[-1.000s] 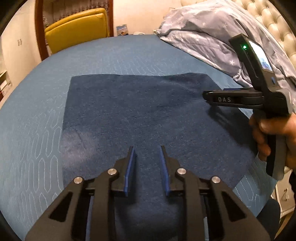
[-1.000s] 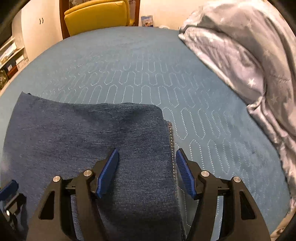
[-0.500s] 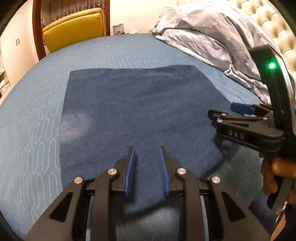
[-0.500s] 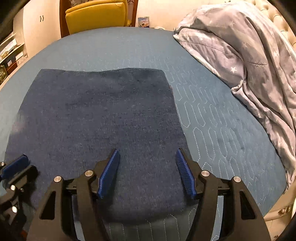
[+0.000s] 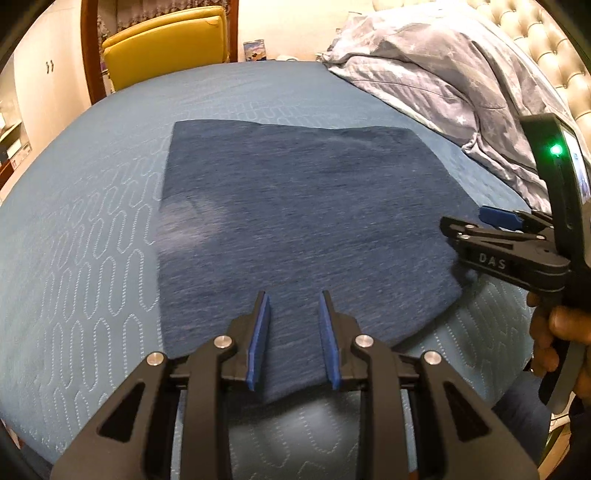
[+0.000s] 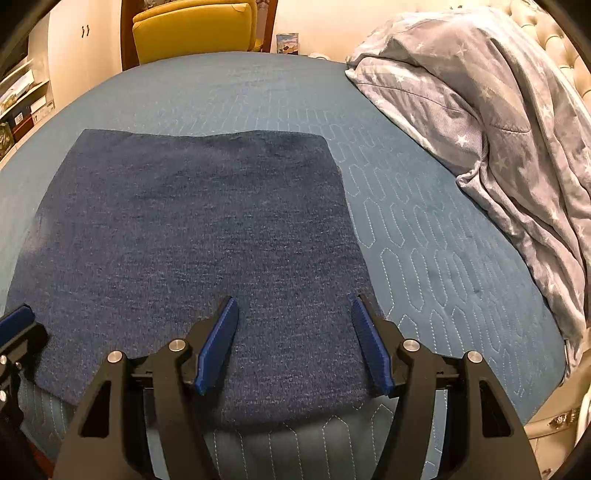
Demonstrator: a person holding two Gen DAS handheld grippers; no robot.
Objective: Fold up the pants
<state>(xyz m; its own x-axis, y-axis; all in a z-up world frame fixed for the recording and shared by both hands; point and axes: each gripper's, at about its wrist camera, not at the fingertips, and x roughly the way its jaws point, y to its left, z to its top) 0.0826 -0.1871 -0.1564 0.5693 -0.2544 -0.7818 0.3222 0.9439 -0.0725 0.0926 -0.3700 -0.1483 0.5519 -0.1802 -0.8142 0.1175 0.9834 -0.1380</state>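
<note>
The dark blue pants [image 5: 303, 221] lie folded into a flat rectangle on the blue quilted bed [image 5: 92, 240]. My left gripper [image 5: 292, 295] hovers open over the pants' near edge, nothing between its blue pads. In the right wrist view the same pants [image 6: 199, 240] spread ahead, and my right gripper [image 6: 293, 300] stands open wider above their near right corner, holding nothing. The right gripper [image 5: 463, 219] also shows from the side in the left wrist view, by the pants' right edge, with a hand [image 5: 561, 325] on its handle.
A grey star-patterned duvet [image 6: 498, 129] is heaped along the right side of the bed, against a tufted headboard [image 5: 535, 37]. A yellow chair [image 6: 192, 29] stands beyond the far edge. Shelves [image 6: 22, 96] line the left wall. The bed's near edge lies just below both grippers.
Both grippers have drawn back toward the near edge of the bed, so the whole folded pants now lie ahead of them. The pants themselves have stayed flat and still.
</note>
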